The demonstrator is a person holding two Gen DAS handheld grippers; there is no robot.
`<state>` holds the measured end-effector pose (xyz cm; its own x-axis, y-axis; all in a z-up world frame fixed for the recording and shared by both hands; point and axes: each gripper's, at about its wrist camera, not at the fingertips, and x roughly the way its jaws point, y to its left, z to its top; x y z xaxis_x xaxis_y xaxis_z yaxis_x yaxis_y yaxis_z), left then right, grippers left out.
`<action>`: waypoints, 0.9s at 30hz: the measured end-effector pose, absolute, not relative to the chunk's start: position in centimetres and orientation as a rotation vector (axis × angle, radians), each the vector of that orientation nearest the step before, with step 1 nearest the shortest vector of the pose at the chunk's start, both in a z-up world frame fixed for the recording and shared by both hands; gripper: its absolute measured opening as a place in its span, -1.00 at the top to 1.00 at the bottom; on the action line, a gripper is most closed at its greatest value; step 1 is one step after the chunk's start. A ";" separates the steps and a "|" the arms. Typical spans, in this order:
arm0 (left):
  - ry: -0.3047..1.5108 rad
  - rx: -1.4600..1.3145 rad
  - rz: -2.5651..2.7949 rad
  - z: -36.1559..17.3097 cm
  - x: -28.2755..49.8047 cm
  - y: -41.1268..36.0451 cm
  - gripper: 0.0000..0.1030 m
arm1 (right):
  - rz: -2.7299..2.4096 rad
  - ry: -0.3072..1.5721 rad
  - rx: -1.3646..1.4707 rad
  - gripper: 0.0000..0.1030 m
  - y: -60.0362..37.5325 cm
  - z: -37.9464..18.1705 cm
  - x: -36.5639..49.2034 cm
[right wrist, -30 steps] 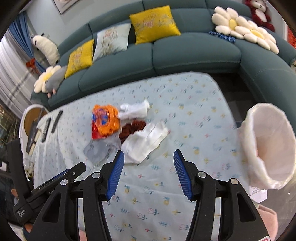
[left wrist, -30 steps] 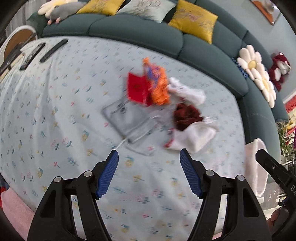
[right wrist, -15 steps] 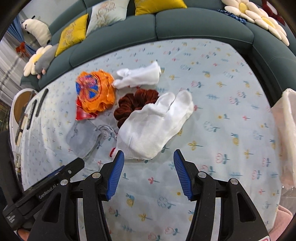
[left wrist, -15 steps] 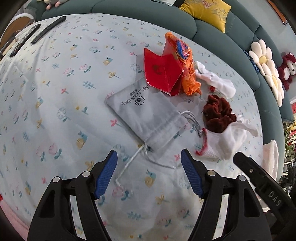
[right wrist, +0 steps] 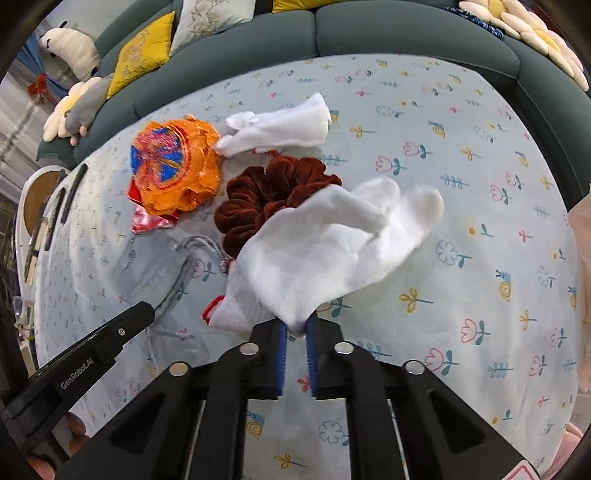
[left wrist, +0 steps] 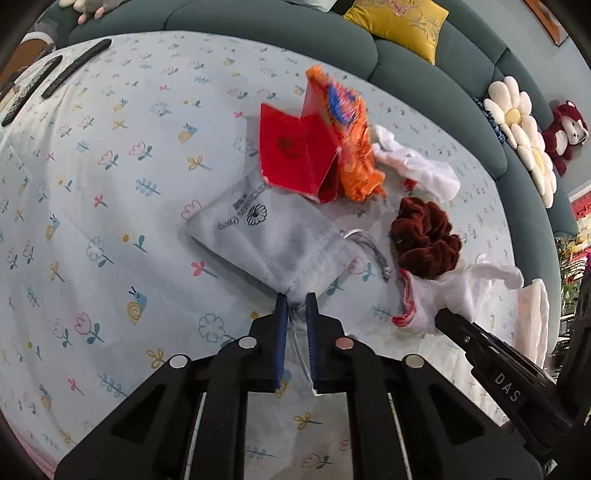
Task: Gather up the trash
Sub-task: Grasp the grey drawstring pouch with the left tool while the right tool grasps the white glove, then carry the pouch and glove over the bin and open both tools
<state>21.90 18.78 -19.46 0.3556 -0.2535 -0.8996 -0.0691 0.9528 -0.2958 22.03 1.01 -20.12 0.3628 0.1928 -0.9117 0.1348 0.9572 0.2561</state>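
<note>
on the flowered tablecloth (left wrist: 110,229) a small heap of litter lay, and the dark red scrunchie (left wrist: 424,236) in its middle serves as the mark for the rest. the left gripper (left wrist: 294,300) had just been closing, and its blue pads were pinched on the drawstring mouth of the grey pouch (left wrist: 266,236), which lay flat on the cloth just left of the scrunchie with its cord trailing toward the gripper. the right gripper (right wrist: 295,325) had also just been closing; its pads were clamped on the cuff edge of the white glove (right wrist: 332,243), whose fingers spread away to the right and whose body overlapped the near side of the scrunchie. beyond the pouch, up and left of the scrunchie, stood a folded red card (left wrist: 295,158), with the crumpled orange wrapper (left wrist: 351,140) leaning against its right side. a second white glove (right wrist: 280,127) lay just behind the scrunchie, touching the wrapper. a pale bag (left wrist: 532,317) showed at the table's edge, well to the right of the scrunchie. far to the left of it, near the table's far corner, black remotes (left wrist: 74,70) lay side by side. the green sofa (right wrist: 369,33) curved behind everything, with yellow cushions on it.
</note>
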 end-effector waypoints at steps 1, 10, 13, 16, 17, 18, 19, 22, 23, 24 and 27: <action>1.199 -0.307 -0.121 -19.0 21.8 18.8 0.83 | 0.042 1.193 0.320 0.86 0.8 -19.7 21.9; 1.100 -0.296 -0.172 -12.8 20.6 16.1 0.85 | 0.047 1.058 0.413 0.87 -2.2 -13.6 20.1; 1.056 -0.284 -0.203 -10.1 19.9 14.7 0.85 | 0.043 1.005 0.436 0.87 -3.6 -11.0 19.3; 1.011 -0.274 -0.236 -7.3 19.4 13.2 0.84 | 0.036 0.953 0.463 0.87 -5.4 -8.5 18.5; 0.996 -0.270 -0.248 -6.4 19.2 12.7 0.84 | 0.033 0.934 0.471 0.87 -6.1 -7.5 18.1; 0.974 -0.262 -0.266 -5.1 18.8 11.8 0.84 | 0.029 0.911 0.481 0.87 -6.9 -6.3 17.7; 0.958 -0.257 -0.279 -4.2 18.7 11.1 0.84 | 0.029 0.896 0.487 0.87 -7.4 -5.6 17.4; 0.915 -0.236 -0.324 -1.5 17.9 8.8 0.84 | 0.020 0.839 0.489 0.87 -9.5 -2.7 16.0; 0.906 -0.229 -0.340 -0.7 17.7 8.1 0.84 | 0.016 0.820 0.486 0.87 -10.3 -1.8 15.5; 0.893 -0.222 -0.361 0.3 17.4 7.1 0.84 | 0.010 0.801 0.485 0.87 -11.1 -0.8 14.9; 0.851 -0.198 -0.411 2.7 16.5 4.4 0.84 | -0.010 0.749 0.489 0.87 -13.4 1.4 13.4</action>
